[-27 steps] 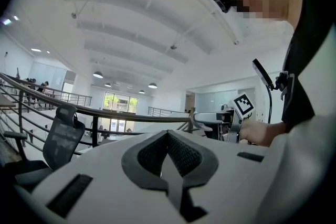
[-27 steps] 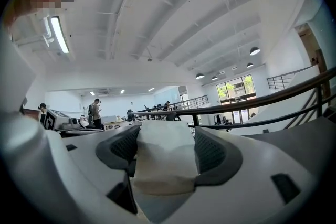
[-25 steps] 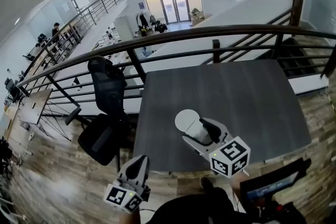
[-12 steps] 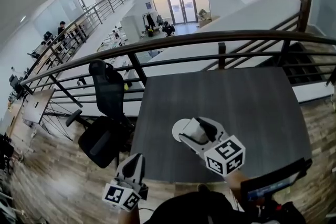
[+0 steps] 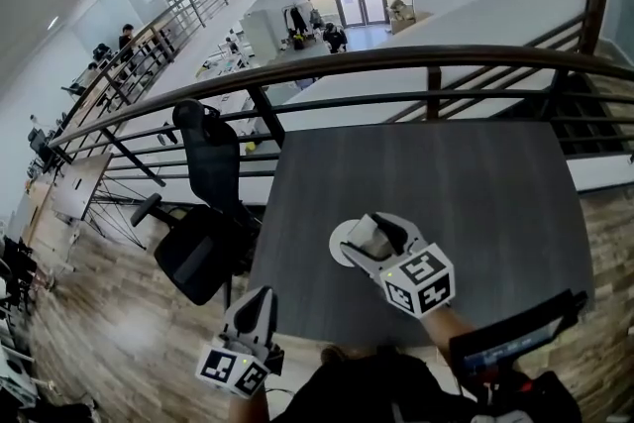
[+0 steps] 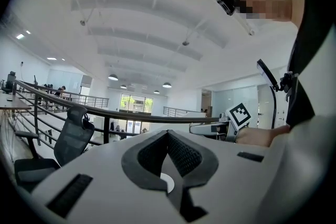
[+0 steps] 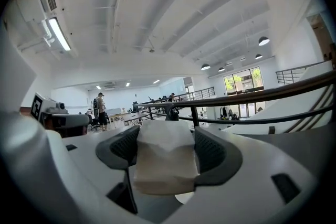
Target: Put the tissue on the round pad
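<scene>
A white round pad [image 5: 340,238] lies on the dark grey table [image 5: 475,193] near its front edge. My right gripper [image 5: 368,234] hovers over the pad and covers most of it. It is shut on a folded white tissue pack [image 5: 363,235], which fills the space between the two dark pads in the right gripper view, where the tissue [image 7: 165,159] sits in the right gripper [image 7: 168,150]. My left gripper [image 5: 255,305] hangs off the table's front left corner, shut and holding nothing; its jaws meet in the left gripper view [image 6: 168,135].
A black office chair [image 5: 203,213] stands at the table's left side. A dark metal railing [image 5: 426,64] runs behind the table, with a drop to a lower floor beyond. A dark flat device [image 5: 515,332] sits at the lower right by the person's body.
The right gripper with the tissue has shifted a little left, so it hides more of the round pad. The left gripper has hardly moved.
</scene>
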A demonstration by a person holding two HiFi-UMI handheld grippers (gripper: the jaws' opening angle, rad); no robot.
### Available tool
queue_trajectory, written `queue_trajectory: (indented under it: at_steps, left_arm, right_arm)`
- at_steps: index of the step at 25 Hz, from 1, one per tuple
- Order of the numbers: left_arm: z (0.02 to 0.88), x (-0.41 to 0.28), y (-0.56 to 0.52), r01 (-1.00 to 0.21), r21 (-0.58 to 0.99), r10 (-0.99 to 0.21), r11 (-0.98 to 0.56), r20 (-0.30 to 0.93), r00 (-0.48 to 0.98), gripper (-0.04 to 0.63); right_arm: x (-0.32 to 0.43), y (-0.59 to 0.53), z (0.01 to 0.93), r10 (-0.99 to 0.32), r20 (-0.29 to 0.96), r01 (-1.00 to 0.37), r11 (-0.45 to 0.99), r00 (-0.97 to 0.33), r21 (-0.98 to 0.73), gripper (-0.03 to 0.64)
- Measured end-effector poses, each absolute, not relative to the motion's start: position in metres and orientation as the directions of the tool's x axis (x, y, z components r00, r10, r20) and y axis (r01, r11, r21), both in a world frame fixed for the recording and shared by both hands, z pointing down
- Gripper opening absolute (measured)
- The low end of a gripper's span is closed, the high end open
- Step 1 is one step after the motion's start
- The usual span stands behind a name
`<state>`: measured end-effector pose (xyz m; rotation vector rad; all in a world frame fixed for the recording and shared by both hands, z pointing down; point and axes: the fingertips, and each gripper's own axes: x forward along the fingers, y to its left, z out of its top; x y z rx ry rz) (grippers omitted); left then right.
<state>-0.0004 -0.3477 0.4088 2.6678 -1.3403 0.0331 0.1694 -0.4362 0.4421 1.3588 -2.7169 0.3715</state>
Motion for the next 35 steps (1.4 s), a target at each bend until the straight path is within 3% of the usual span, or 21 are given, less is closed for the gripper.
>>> queue_trajectory:
  at_steps: [13, 21, 35]
  left_arm:
    - [0.401, -0.048, -0.356, -0.822, 0.113, -0.816, -0.558, 0.11, 0.568, 0.003]
    - [0.401, -0.078, -0.349, -0.863, 0.109, -0.854, -0.494, 0.123, 0.505, 0.003]
    - [0.406, -0.11, -0.337, -0.923, 0.089, -0.908, -0.374, 0.168, 0.384, 0.003]
  right_arm:
    - [0.163, -0.495, 0.556, -0.783, 0.365, -0.864, 0.454, -0.503, -0.215, 0.333]
    - [0.15, -0.516, 0.642, -0.713, 0.508, -0.871, 0.451, -0.482, -0.193, 0.333]
    - [0.137, -0.544, 0.72, -0.646, 0.609, -0.87, 0.466, -0.46, -0.163, 0.333]
